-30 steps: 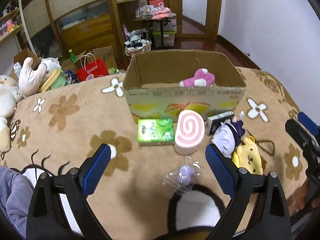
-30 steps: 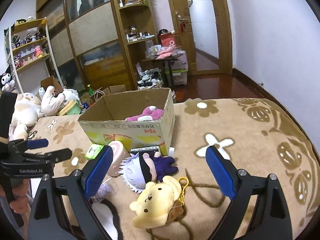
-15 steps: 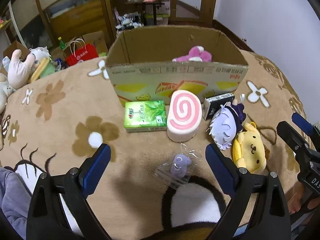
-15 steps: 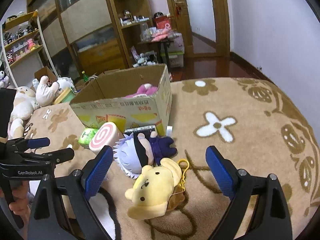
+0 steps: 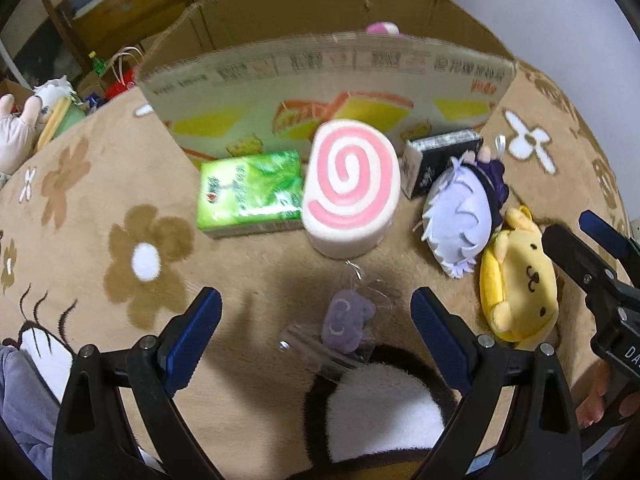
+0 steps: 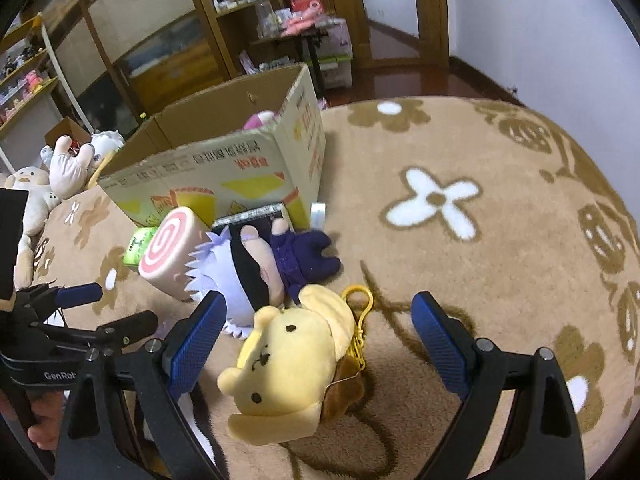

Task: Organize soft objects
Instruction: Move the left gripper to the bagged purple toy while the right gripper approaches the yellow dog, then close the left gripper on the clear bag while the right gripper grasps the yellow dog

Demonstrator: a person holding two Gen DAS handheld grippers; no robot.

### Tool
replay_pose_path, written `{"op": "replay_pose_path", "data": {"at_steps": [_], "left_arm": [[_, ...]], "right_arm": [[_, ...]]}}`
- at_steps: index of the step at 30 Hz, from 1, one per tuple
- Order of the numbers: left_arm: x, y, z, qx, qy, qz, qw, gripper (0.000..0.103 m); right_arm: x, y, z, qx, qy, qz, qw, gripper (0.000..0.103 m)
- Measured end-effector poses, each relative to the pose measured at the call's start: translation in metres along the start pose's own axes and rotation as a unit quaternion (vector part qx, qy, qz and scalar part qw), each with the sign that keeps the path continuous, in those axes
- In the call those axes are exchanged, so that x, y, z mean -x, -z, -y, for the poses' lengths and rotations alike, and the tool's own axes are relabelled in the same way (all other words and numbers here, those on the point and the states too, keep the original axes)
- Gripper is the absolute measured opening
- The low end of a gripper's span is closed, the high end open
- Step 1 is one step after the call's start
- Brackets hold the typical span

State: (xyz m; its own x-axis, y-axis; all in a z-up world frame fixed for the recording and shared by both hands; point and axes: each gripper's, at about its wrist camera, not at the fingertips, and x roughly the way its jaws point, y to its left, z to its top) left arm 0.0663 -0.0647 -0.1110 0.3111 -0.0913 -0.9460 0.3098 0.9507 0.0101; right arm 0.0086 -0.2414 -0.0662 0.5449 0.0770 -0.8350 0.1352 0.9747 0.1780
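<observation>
A small purple plush in clear wrap (image 5: 346, 320) lies on the brown flowered blanket between the fingers of my open left gripper (image 5: 316, 324). Beyond it stand a pink swirl roll cushion (image 5: 350, 188), a white-haired doll (image 5: 460, 216) and a yellow dog plush (image 5: 520, 280). My open right gripper (image 6: 318, 340) hangs over the yellow dog plush (image 6: 292, 364), which lies between its fingers. The white-haired doll (image 6: 256, 268) and the roll cushion (image 6: 172, 256) lie behind it. An open cardboard box (image 5: 320, 76) holds a pink plush (image 6: 260, 119).
A green tissue pack (image 5: 250, 192) and a black box (image 5: 436, 160) lie against the cardboard box (image 6: 224, 176). Stuffed toys (image 6: 72, 164) sit off the blanket's left edge. Shelves and a desk stand at the back. The right gripper shows in the left wrist view (image 5: 592, 264).
Both grippers have moved forward and down. The purple plush now sits between the left fingers and the yellow dog plush between the right fingers. Both stay open.
</observation>
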Motion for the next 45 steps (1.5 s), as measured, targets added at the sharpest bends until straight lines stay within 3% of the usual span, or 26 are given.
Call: {"op": "replay_pose_path", "data": {"at_steps": [15,19,27,31,38,45], "left_arm": [[-0.038,0.001,0.02,-0.04,-0.02,-0.056,0.9974,0.094],[-0.05,-0.006,0.02,-0.048,-0.041,-0.062,0.9961,0.094],[-0.065,-0.003,0.01,-0.023,-0.011,-0.073,0.997,0.093],[-0.068,-0.001,0.007,-0.018,0.006,-0.074,0.9971,0.084],[-0.059,0.007,0.004,-0.025,0.011,-0.065,0.9975,0.054],[-0.05,0.01,0.002,-0.016,0.014,-0.056,0.9982,0.046]], "right_arm": [[-0.025,0.009,-0.003,0.003,0.005,-0.062,0.998,0.098],[-0.034,0.012,-0.001,-0.004,-0.003,-0.086,0.996,0.098],[-0.044,0.015,-0.005,-0.001,-0.01,-0.113,0.994,0.098],[-0.044,0.016,-0.004,-0.003,-0.012,-0.117,0.993,0.097],[-0.043,0.019,-0.008,0.003,-0.019,-0.121,0.992,0.082],[-0.041,0.023,-0.008,-0.002,-0.026,-0.125,0.992,0.074]]}}
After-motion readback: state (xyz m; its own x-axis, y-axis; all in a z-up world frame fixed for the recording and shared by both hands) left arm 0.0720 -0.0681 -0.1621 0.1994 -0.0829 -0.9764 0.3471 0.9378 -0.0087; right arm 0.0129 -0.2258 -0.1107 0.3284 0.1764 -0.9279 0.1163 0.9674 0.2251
